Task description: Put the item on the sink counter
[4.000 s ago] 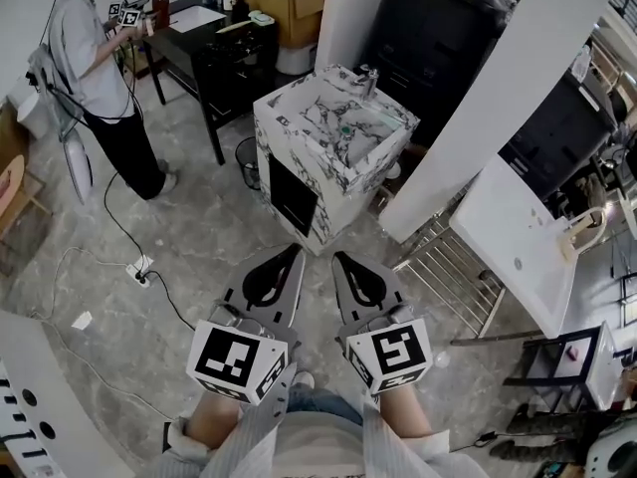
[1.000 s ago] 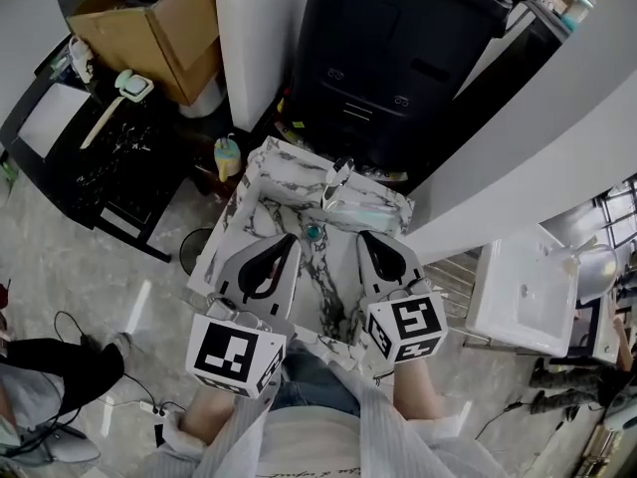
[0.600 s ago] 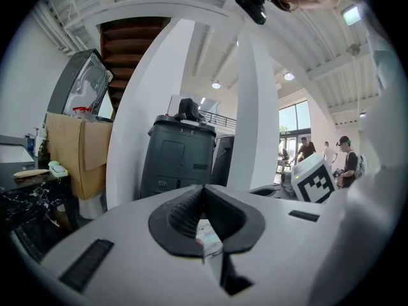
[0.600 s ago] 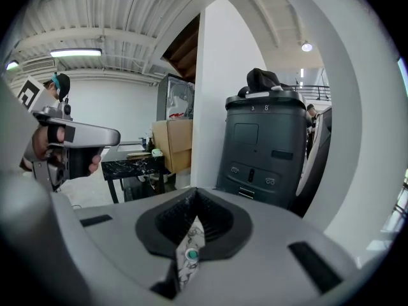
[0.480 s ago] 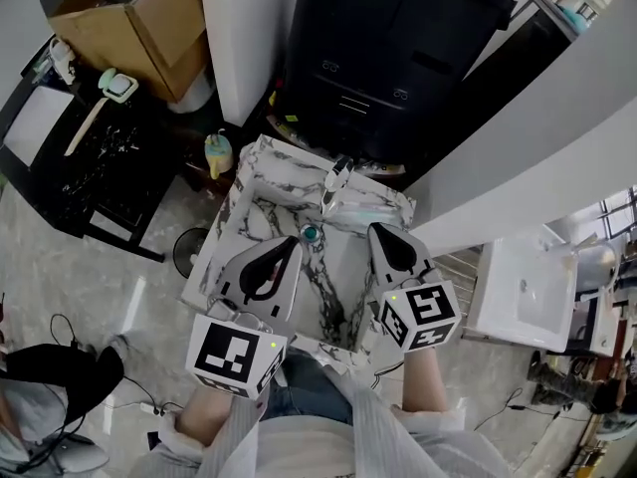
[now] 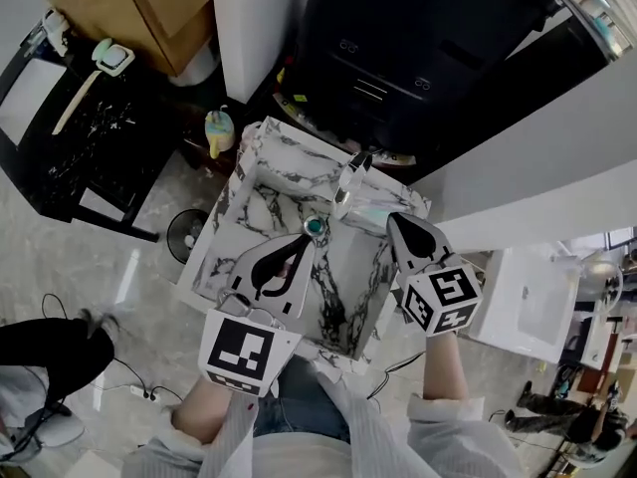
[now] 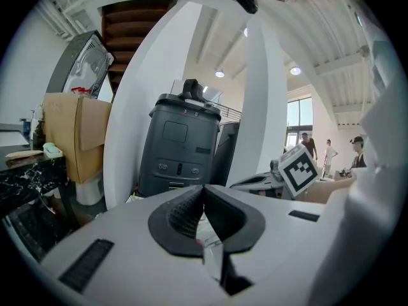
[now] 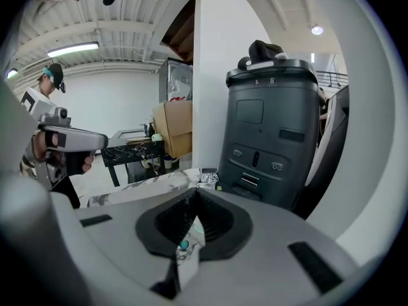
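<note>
A marble sink unit (image 6: pixel 221 222) stands below me, with a chrome faucet (image 6: pixel 348 183) at the back and a teal drain (image 6: pixel 316 226) in the basin. My left gripper (image 6: pixel 307 242) hovers over the basin just short of the drain, shut and empty. My right gripper (image 6: pixel 391 219) is over the sink's right rim beside the faucet, also shut with nothing in it. In the left gripper view the left gripper (image 7: pixel 204 193) shows its jaws closed together. In the right gripper view the right gripper (image 8: pixel 193 199) looks the same. A small yellow-and-green bottle (image 6: pixel 218 128) stands low behind the sink's left corner.
A tall dark grey bin (image 6: pixel 398 58) and a white pillar (image 6: pixel 249 18) stand behind the sink. To the left are a black marble-top table (image 6: pixel 70 127), a cardboard box (image 6: pixel 129 8) and a round wastebasket (image 6: pixel 184 235). A white washbasin (image 6: pixel 528 307) sits to the right.
The right gripper has moved forward and right to the sink's right rim near the faucet. The left gripper has edged toward the drain. Both stay shut.
</note>
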Demonstrator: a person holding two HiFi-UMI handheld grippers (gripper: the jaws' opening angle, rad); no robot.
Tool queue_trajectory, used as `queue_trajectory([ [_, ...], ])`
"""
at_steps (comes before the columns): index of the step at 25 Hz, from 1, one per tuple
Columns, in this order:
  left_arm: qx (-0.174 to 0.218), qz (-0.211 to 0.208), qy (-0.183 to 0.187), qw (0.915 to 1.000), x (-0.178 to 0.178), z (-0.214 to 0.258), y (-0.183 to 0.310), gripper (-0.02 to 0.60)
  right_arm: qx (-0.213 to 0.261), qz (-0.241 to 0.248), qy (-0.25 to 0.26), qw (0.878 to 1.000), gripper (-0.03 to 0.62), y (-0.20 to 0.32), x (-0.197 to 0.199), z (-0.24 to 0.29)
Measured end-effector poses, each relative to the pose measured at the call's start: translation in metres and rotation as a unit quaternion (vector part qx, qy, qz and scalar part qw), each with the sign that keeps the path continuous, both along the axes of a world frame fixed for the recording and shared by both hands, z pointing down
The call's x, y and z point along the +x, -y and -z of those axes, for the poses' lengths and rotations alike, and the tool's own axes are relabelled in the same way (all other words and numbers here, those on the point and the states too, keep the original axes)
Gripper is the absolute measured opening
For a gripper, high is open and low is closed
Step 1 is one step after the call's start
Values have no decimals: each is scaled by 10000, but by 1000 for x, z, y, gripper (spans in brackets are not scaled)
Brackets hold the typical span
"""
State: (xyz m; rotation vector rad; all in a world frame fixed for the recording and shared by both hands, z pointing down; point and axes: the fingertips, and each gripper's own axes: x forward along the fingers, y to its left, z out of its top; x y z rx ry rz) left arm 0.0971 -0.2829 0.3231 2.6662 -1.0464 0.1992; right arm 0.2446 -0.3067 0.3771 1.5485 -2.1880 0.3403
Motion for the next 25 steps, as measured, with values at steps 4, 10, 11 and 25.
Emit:
queue_trajectory([
  [4, -139, 8, 20, 9999, 5, -16, 8, 17, -282, 197, -198, 9992, 9, 16, 9, -26],
  [10, -304, -7, 115, 9995, 14, -41, 17, 17, -811, 518, -377, 9946, 9, 35, 25, -66],
  [11, -352, 10, 112, 9993, 14, -45, 18, 17, -895, 525, -345, 9940, 9, 37, 28, -72],
  [25, -718, 138, 134, 9972, 17, -75, 24, 17, -1678, 1464, -877, 9709, 12, 61, 40, -134],
])
